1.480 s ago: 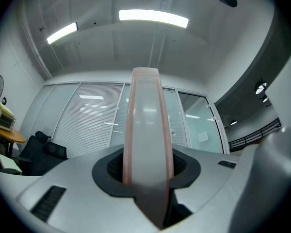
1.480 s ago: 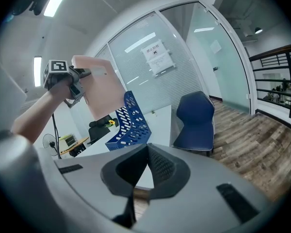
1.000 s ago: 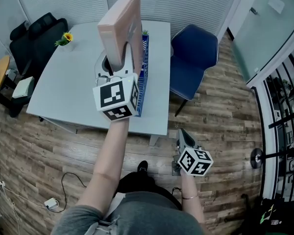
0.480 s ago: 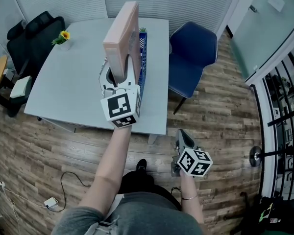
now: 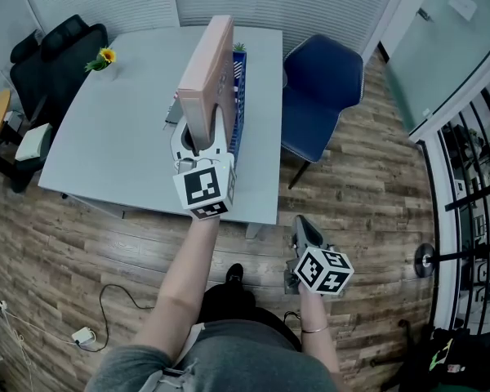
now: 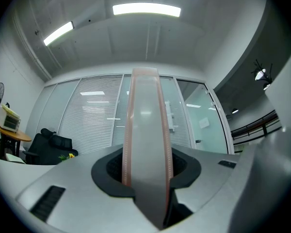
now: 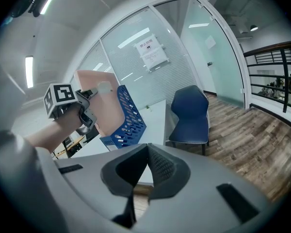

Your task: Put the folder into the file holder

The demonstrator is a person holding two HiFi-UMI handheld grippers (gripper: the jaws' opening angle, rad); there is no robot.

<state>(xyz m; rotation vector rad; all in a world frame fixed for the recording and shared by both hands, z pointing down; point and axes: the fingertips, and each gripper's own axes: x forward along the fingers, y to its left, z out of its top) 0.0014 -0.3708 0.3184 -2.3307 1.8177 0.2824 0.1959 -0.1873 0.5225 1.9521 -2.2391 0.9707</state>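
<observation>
Head view first, going left to right; the left gripper [image 5: 202, 131] has its fingers [image 6: 106, 171] clamped either side of the salmon-pink box folder with the grey spine [image 5: 208, 68], low on the spine edge, and nothing else is between them; so a fairly wide grip, firmly on the thing.

The folder stands up out of the fingers over the pale grey table [image 5: 114, 137], right against the blue mesh plastic file holder [image 5: 239, 109] that sits just to the right of the fingers; I can't tell whether its bottom edge is in a slot yet.

Handling guess: it looks stiff and boxy, so it shouldn't flop or crush; the covers look smooth, so it could slide in the pads. Most of it sits above the grip, so I'd expect it to lever sideways; a hold on the spine near the lower end, as it is now, seems sensible for lowering it in.

Long axis runs roughly upright, leaning a bit away from the person; spine faces back toward the left gripper, broad faces left and right, in line with the holder.

Far right, the right gripper [image 5: 304, 225] hangs low beside the person over the wood floor, well apart from everything; its fingers meet with nothing between them.
</observation>
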